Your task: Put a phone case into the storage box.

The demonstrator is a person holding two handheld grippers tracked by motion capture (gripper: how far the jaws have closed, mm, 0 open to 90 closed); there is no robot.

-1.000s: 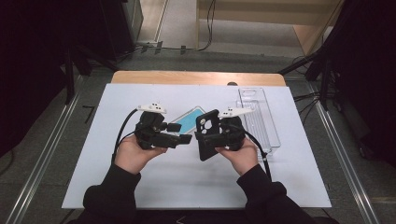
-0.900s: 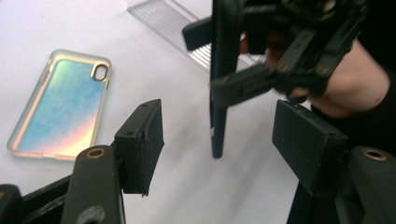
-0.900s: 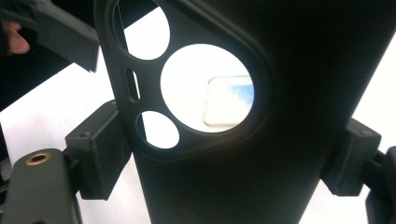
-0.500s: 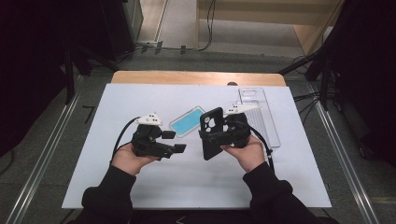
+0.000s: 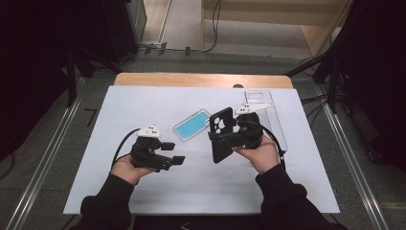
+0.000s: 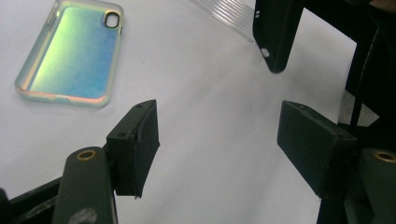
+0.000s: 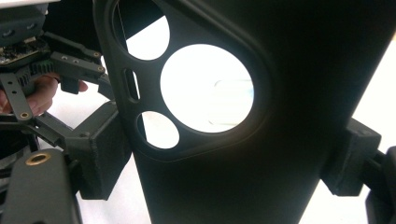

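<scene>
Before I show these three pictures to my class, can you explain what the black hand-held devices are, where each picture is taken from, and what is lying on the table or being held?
A person sits at a white table and holds a two-jaw gripping tool in each hand. The high view looks down from above the person's side. The other two pictures come from small cameras riding on the tools, looking along their jaws.

The left gripper is open, with nothing between its jaws. The right gripper is shut on a black phone case, held upright off the table; its camera cut-outs loom large in the right gripper view.

On the table lie a blue iridescent phone case and, beyond the right hand, a clear plastic box.
</scene>
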